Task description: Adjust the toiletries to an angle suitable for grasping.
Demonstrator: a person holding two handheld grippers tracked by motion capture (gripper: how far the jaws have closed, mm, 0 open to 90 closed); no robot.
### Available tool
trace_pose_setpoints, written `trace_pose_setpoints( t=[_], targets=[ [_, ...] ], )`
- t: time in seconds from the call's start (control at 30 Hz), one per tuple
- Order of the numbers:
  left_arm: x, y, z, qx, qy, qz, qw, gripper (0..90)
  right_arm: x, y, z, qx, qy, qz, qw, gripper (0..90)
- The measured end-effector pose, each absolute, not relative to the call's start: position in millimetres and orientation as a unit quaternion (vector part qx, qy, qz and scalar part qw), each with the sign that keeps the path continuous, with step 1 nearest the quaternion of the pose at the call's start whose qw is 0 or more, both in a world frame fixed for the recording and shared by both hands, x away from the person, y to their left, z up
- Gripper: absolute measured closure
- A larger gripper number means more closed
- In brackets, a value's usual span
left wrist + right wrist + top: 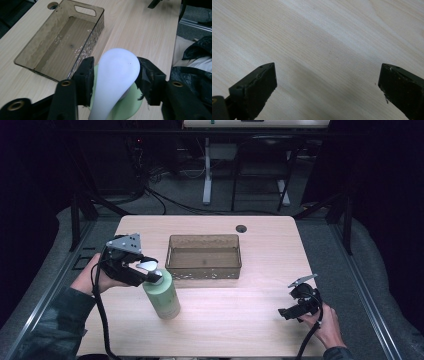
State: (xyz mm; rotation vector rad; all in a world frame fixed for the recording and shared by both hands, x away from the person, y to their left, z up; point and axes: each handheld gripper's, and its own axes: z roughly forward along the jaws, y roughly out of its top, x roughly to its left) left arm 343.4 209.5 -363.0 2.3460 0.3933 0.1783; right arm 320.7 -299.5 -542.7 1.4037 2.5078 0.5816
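A pale green pump bottle (163,299) stands upright on the wooden table (240,320), left of the middle. Its white pump head (117,72) sits between the jaws of my left gripper (149,270), and both pads press against its sides; the gripper comes in from the left at the bottle's top. In the left gripper view the green shoulder of the bottle (126,110) shows below the pump head. My right gripper (286,312) rests low near the table's front right, held in a hand. Its jaws stand wide open (327,82) over bare wood, with nothing between them.
A brown see-through bin (204,268) with a handle cut-out (85,10) stands at the table's middle, just behind and right of the bottle, with nothing in it. A round cable hole (241,228) lies behind the bin. Desk legs and cables stand beyond the far edge.
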Motion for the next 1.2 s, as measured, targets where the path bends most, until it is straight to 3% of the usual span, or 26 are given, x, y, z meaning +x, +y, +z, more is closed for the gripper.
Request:
trace_pose_setpoints(
  t=[0.1, 0.23, 1.2],
  targets=[
    [344.1, 210.7, -364.0, 0.911, 0.159, 0.07, 0.374, 58.6, 320.7, -299.6, -542.6, 0.476, 0.851, 0.197, 0.105, 1.6],
    [343.3, 210.5, -364.8, 0.91, 0.163, 0.07, 0.376, 61.7, 320.8, -299.9, -542.6, 0.475, 0.851, 0.197, 0.107, 1.7],
    [344.2, 183.9, -358.6, 0.91, 0.198, 0.12, 0.343, 63.7, 321.0, -301.7, -542.3, 0.475, 0.851, 0.195, 0.11, 2.2]
  ],
)
